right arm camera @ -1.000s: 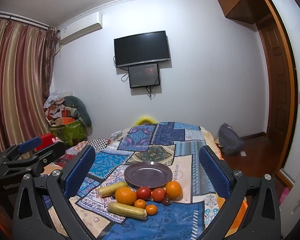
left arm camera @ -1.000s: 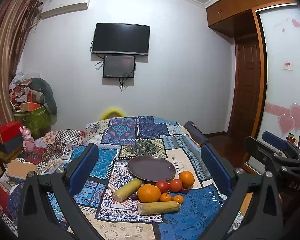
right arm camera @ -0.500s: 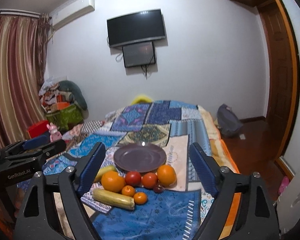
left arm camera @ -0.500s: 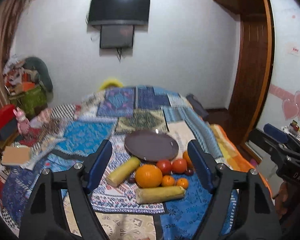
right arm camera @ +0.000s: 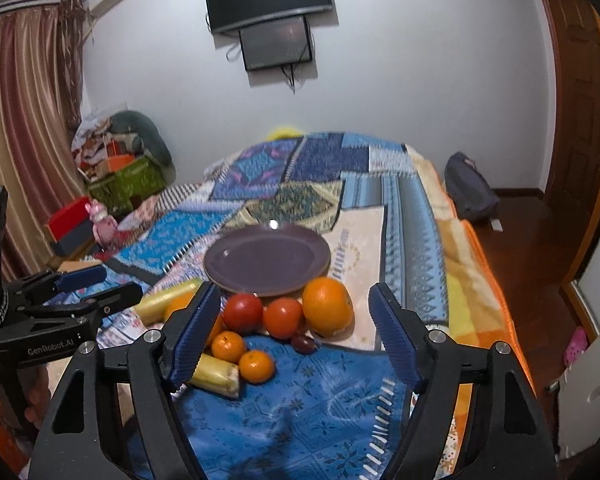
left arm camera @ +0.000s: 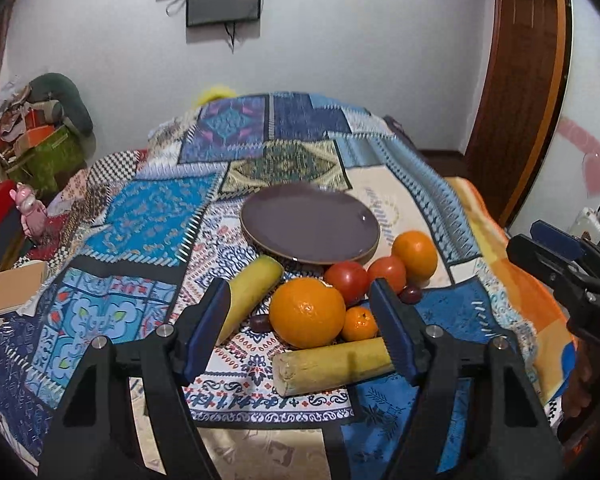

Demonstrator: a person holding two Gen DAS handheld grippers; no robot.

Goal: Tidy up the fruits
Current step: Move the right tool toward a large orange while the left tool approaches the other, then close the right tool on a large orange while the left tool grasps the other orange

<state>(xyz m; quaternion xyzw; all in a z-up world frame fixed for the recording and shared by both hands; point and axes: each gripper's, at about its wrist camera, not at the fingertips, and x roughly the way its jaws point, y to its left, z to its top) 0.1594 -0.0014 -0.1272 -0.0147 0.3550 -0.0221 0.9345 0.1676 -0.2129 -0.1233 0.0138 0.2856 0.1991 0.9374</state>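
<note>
An empty purple plate (left arm camera: 310, 224) (right arm camera: 266, 258) lies on a patchwork bedspread. In front of it lie a big orange (left arm camera: 307, 313), a second orange (left arm camera: 415, 253) (right arm camera: 327, 307), two tomatoes (left arm camera: 347, 280) (right arm camera: 243, 313), two small tangerines (left arm camera: 359, 323) (right arm camera: 256, 366), dark grapes (left arm camera: 410, 294) (right arm camera: 304, 343) and two yellow corn pieces (left arm camera: 328, 366) (left arm camera: 252, 294). My left gripper (left arm camera: 302, 326) is open, its fingers either side of the big orange, above it. My right gripper (right arm camera: 296, 330) is open and empty above the tomatoes and second orange.
The bedspread (left arm camera: 156, 216) covers the whole bed. Boxes, a pink toy (left arm camera: 32, 210) and clutter stand at the left. A wooden door (left arm camera: 516, 80) and floor are at the right. A bag (right arm camera: 470, 192) lies on the floor. Each gripper shows at the edge of the other's view.
Both grippers have moved forward and down toward the fruit pile. Both have narrowed a little but stay open. The fruit has not moved.
</note>
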